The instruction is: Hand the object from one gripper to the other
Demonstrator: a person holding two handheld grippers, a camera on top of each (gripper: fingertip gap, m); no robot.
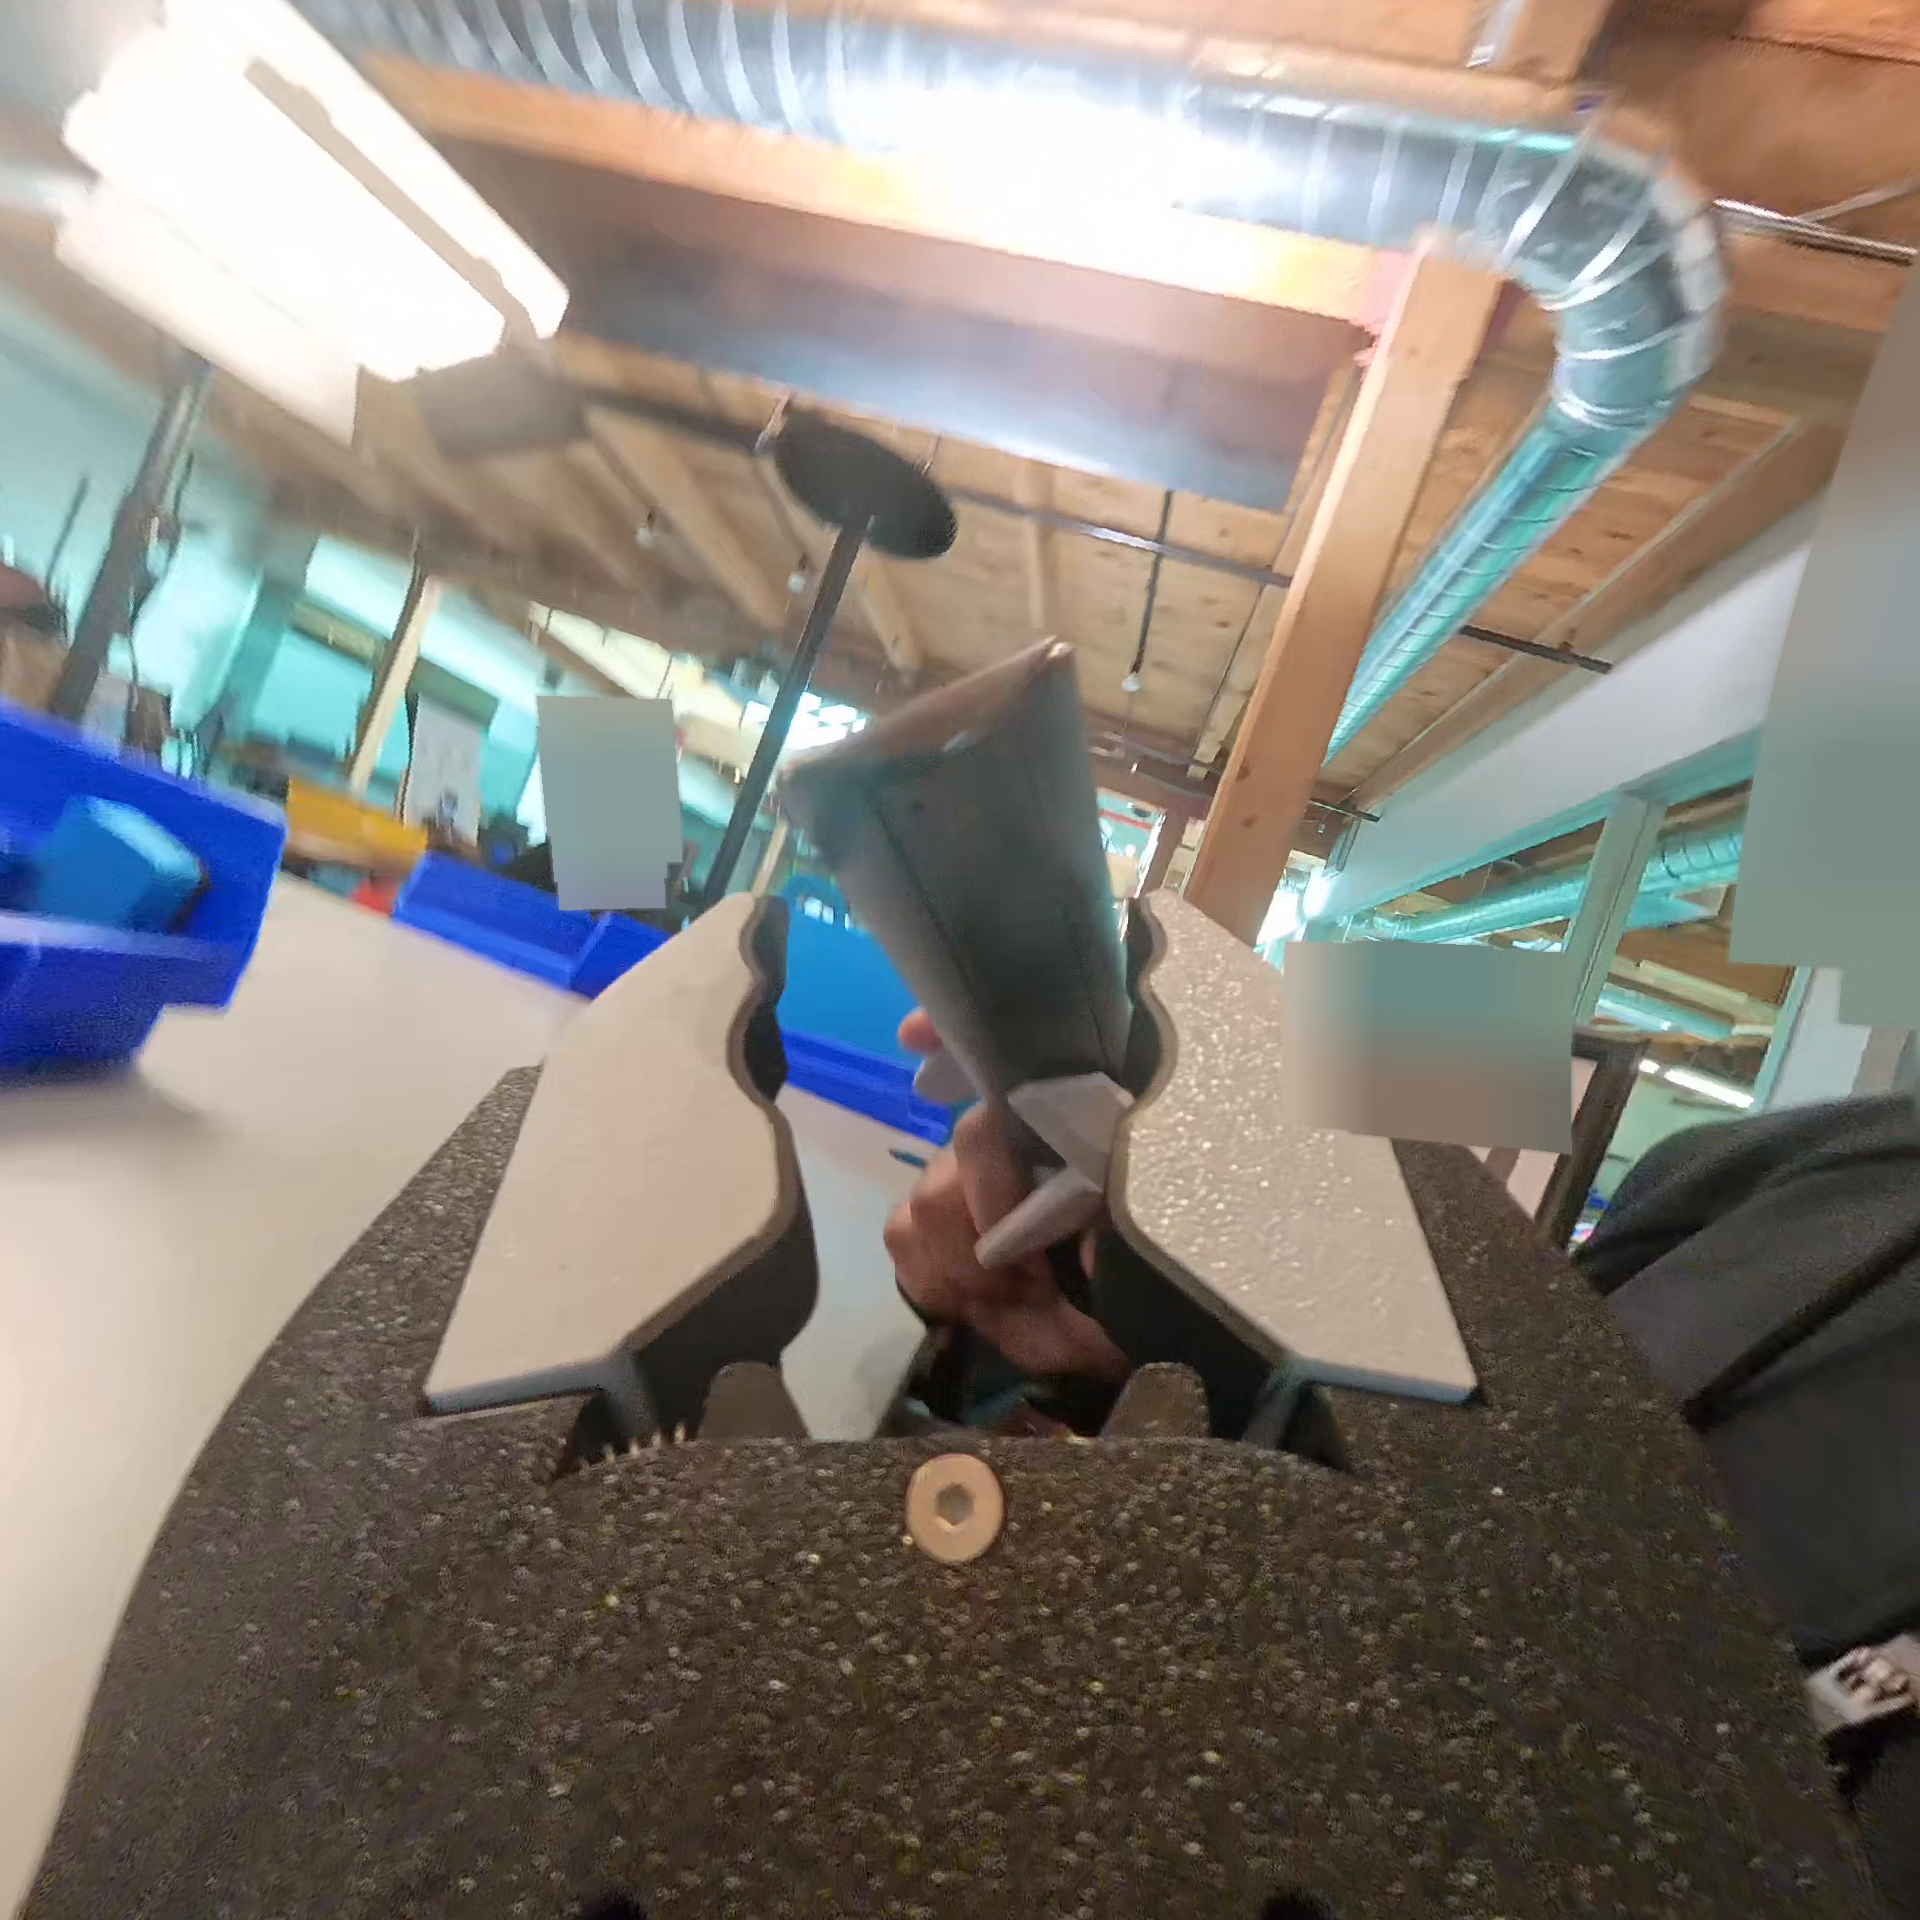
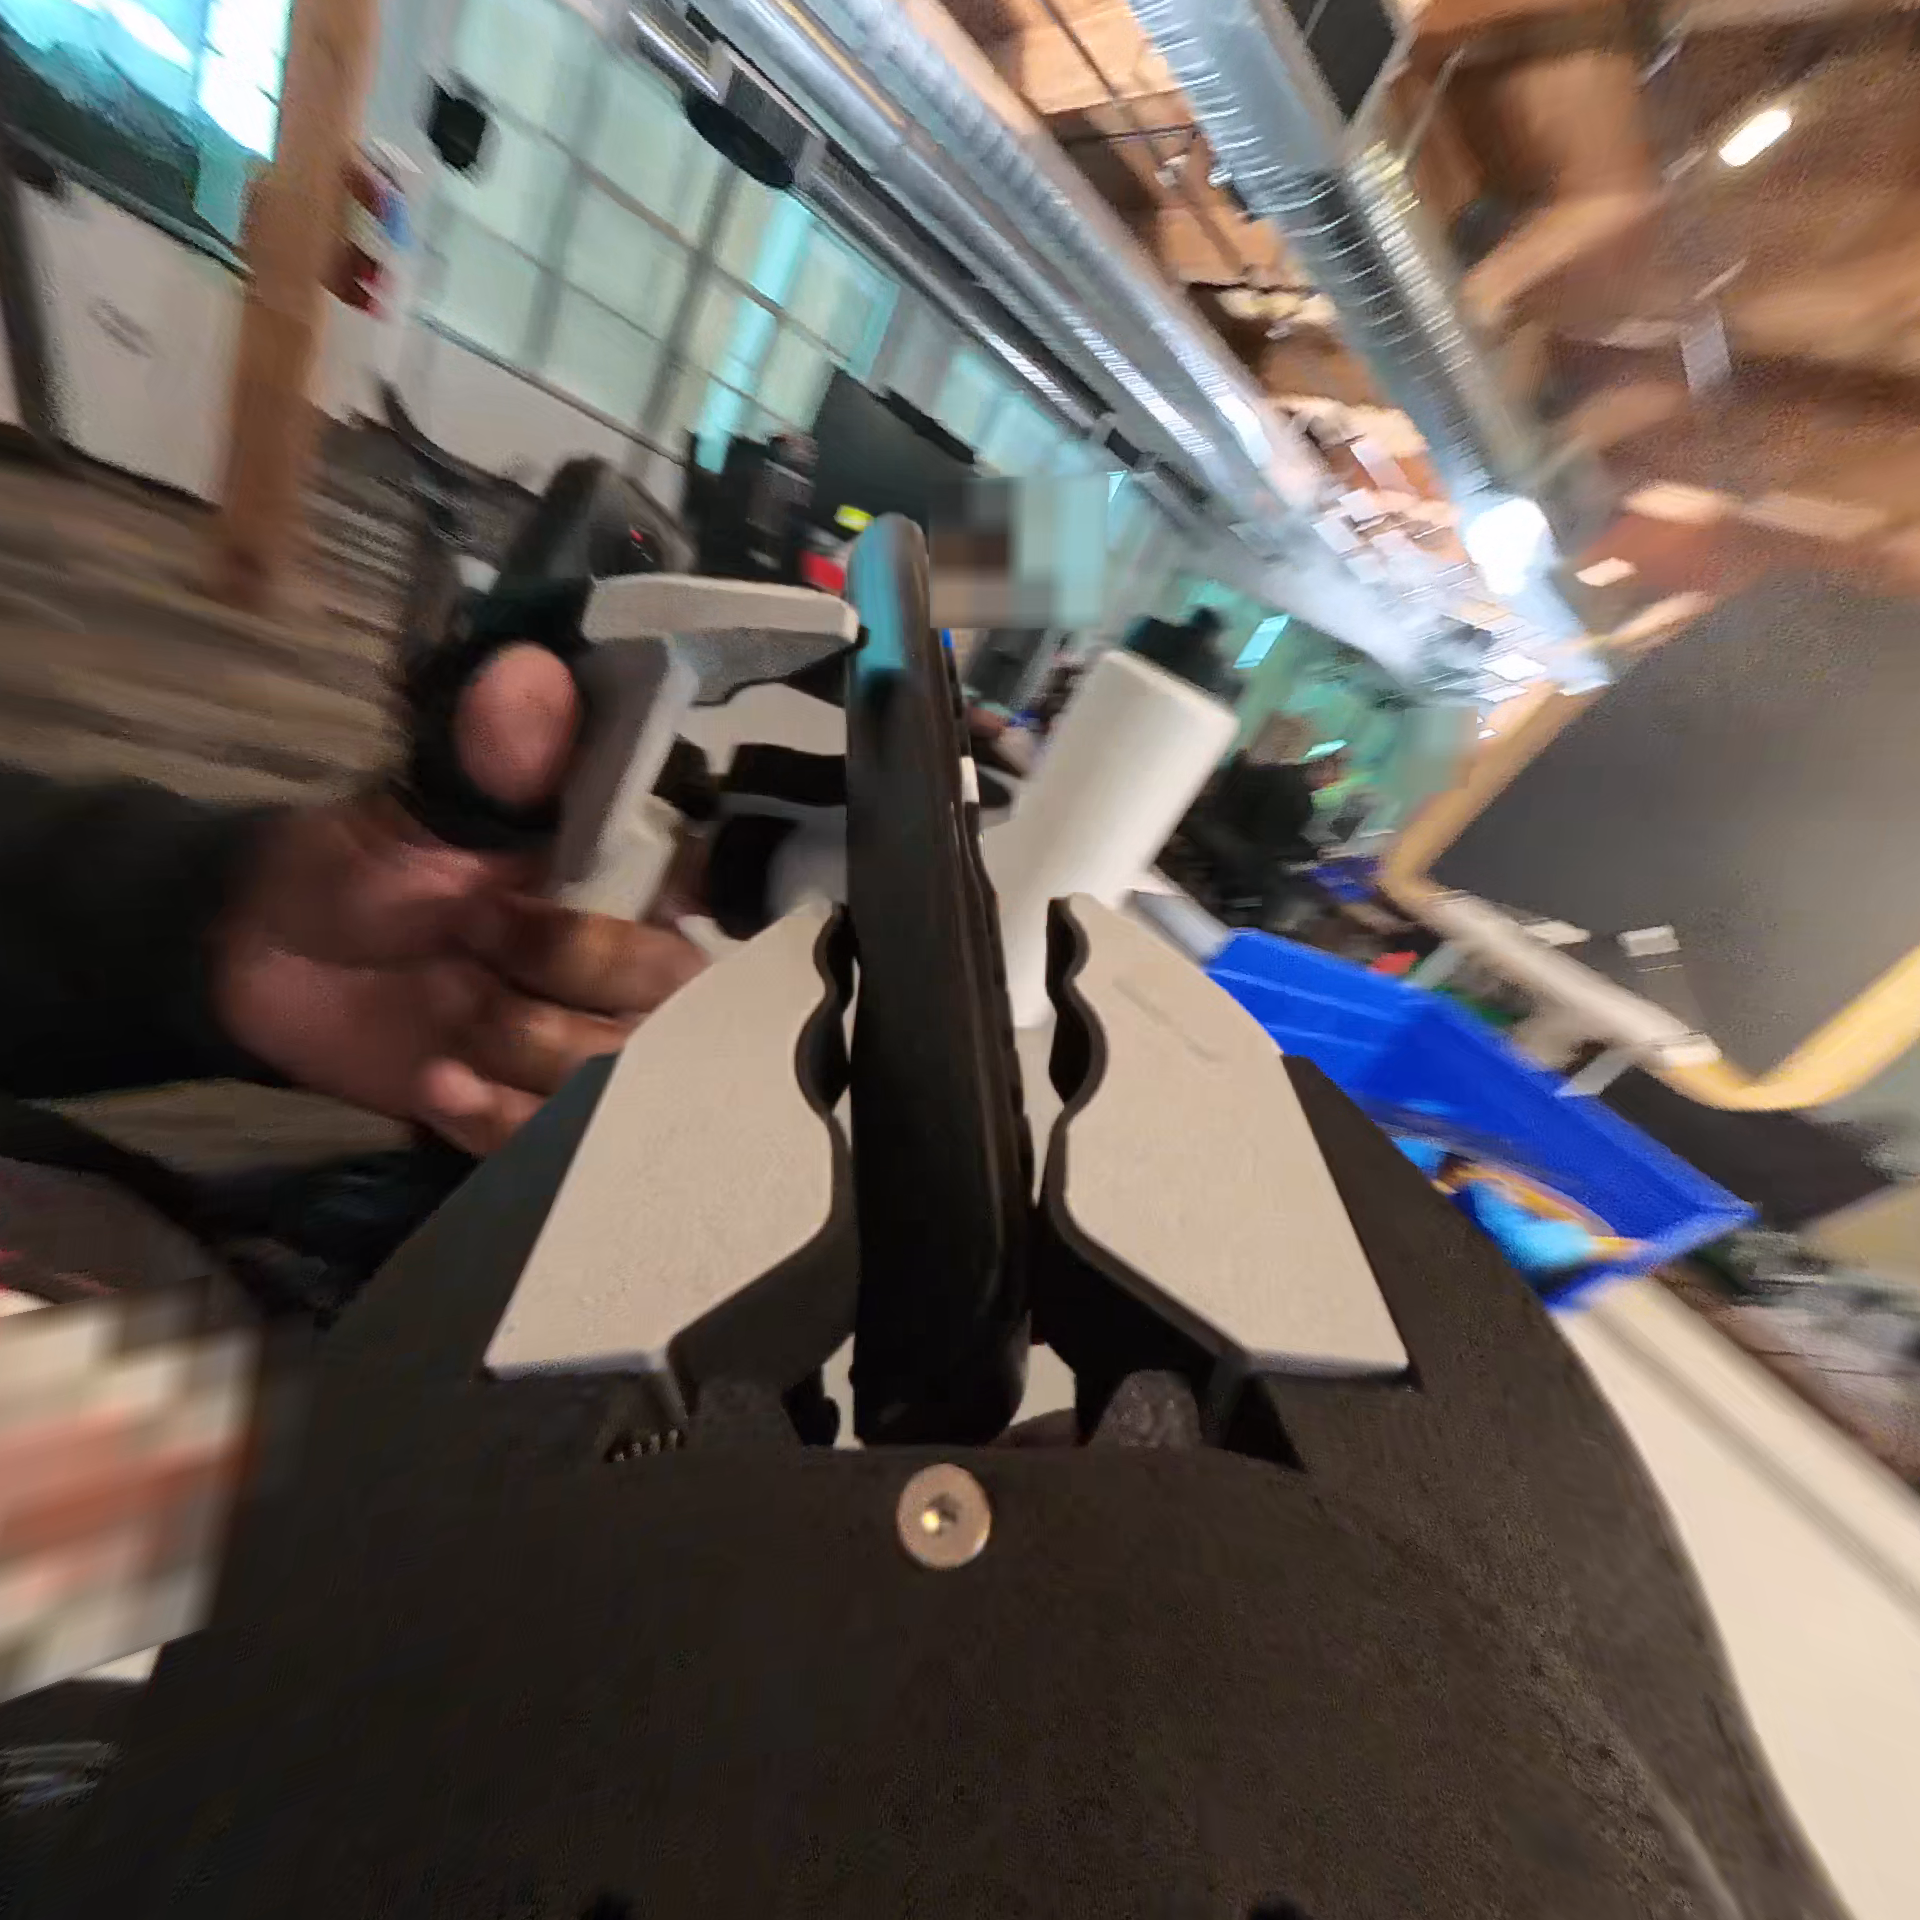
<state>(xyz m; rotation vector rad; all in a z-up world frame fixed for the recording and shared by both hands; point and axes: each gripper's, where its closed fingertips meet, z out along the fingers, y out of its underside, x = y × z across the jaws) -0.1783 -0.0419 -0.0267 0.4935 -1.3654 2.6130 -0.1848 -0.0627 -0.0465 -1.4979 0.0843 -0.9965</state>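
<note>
Handover is mid-step: the right gripper (image 2: 940,1029) pinches the dark flat object (image 2: 925,1039), whose far end apparently sits between the left gripper's (image 1: 951,966) spread jaws, which must close next.

My right gripper (image 2: 945,977) points forward and upward, its jaws narrowed onto what stands between them. My left gripper (image 1: 951,951) tilts upward, jaws parted wide. My left hand (image 2: 436,935) curls around its handle.

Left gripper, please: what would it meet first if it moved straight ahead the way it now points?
Probably the dark flat object, which stands inside the open left gripper, close to one finger; depth is unclear.
</note>
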